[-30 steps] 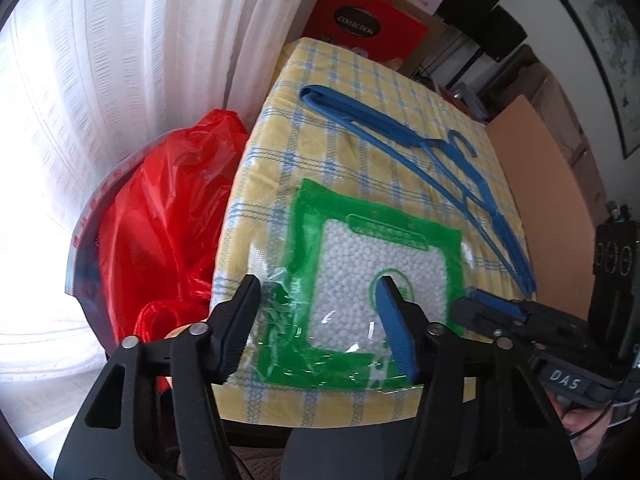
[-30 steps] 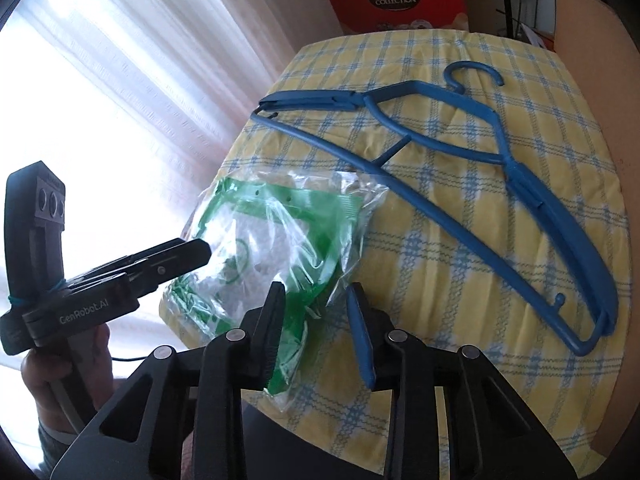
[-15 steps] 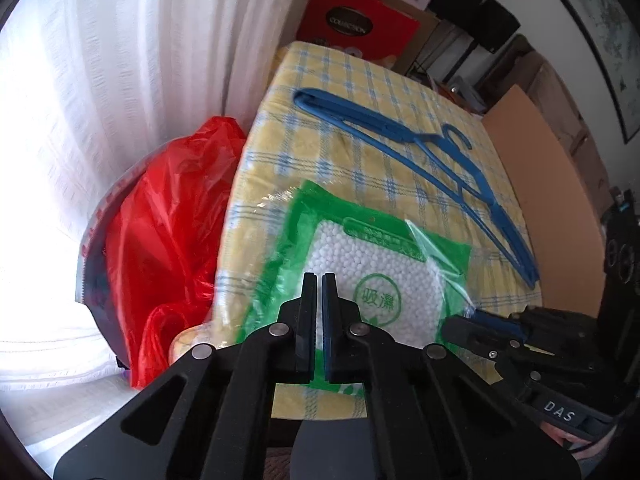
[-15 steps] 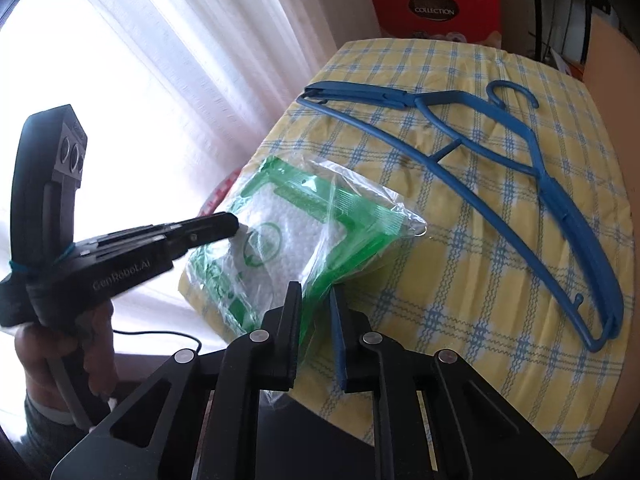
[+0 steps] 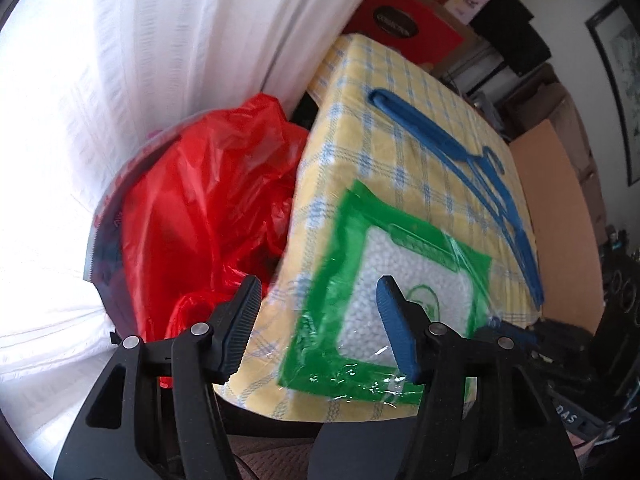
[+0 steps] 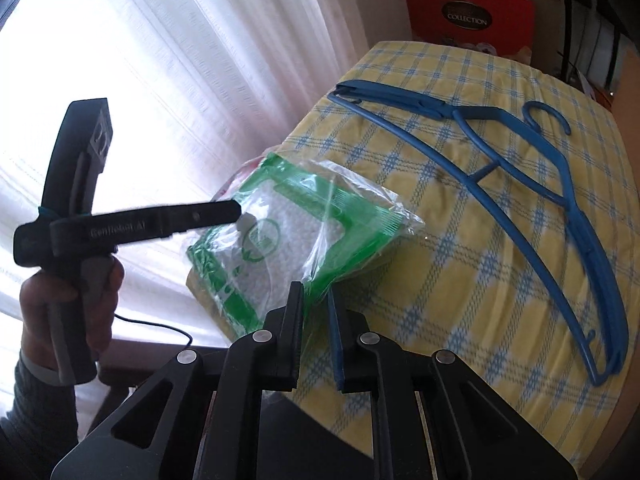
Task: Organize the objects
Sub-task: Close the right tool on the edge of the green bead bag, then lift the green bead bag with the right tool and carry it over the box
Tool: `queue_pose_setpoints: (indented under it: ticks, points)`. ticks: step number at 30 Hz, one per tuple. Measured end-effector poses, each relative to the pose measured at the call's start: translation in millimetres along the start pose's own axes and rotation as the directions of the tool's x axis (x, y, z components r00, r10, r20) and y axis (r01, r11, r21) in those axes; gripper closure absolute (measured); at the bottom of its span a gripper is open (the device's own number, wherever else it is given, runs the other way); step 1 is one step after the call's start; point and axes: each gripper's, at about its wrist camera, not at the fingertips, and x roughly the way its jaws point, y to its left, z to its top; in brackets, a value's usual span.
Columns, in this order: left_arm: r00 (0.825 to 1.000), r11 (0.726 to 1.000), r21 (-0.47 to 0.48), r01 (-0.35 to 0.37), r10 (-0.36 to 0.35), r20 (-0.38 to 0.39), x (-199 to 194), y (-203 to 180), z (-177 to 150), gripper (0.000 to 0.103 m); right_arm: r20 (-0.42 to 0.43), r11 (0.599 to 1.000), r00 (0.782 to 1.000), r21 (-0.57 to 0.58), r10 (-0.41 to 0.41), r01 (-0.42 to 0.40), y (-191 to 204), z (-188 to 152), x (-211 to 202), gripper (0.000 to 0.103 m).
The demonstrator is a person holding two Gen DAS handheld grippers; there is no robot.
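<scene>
A green-bordered clear bag of white beads [image 5: 404, 280] lies at the near corner of the yellow checked table [image 5: 400, 120]; it also shows in the right wrist view [image 6: 288, 232]. My left gripper [image 5: 316, 308] is open, its fingers above the bag's near edge and the table corner. My right gripper [image 6: 314, 304] is shut on the bag's near plastic edge, lifting it. Blue hangers [image 6: 520, 184] lie across the table behind the bag; they also show in the left wrist view [image 5: 472, 168].
A red plastic bag [image 5: 208, 208] sits in a bin left of the table by the white curtain [image 5: 140, 60]. A red box [image 6: 468, 16] stands behind the table. A brown board [image 5: 560, 216] leans at the right.
My left gripper was shut over the bag half a second ago and is open now, shifted left. My right gripper stays closed on the bag's edge.
</scene>
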Motion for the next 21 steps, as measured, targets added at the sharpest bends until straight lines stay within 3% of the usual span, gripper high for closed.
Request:
queue_pose_setpoints:
  ticks: [3, 7, 13, 17, 21]
  points:
    - [1.0, 1.0, 0.017, -0.022, 0.022, 0.011, -3, -5, -1, 0.054, 0.001, 0.999, 1.0, 0.034, 0.016, -0.016, -8, -1, 2, 0.092]
    - [0.994, 0.991, 0.074, -0.111, 0.11, 0.024, -11, -13, -1, 0.091, 0.01, 0.999, 1.0, 0.044, 0.021, -0.022, -8, 0, 0, 0.092]
    - [0.991, 0.982, 0.132, -0.133, 0.134, -0.002, -15, -30, -8, 0.101, 0.031, 0.998, 0.999, 0.057, 0.029, -0.03, -6, 0, -10, 0.095]
    - [0.998, 0.994, 0.093, -0.058, 0.055, 0.026, -30, -35, -6, 0.103, 0.074, 0.996, 0.997, 0.081, 0.024, -0.03, -15, 1, -33, 0.096]
    - [0.998, 0.988, 0.148, -0.038, 0.029, 0.061, -48, -60, -6, 0.103, 0.12, 0.995, 0.993, 0.1, 0.012, -0.024, -24, 6, -60, 0.097]
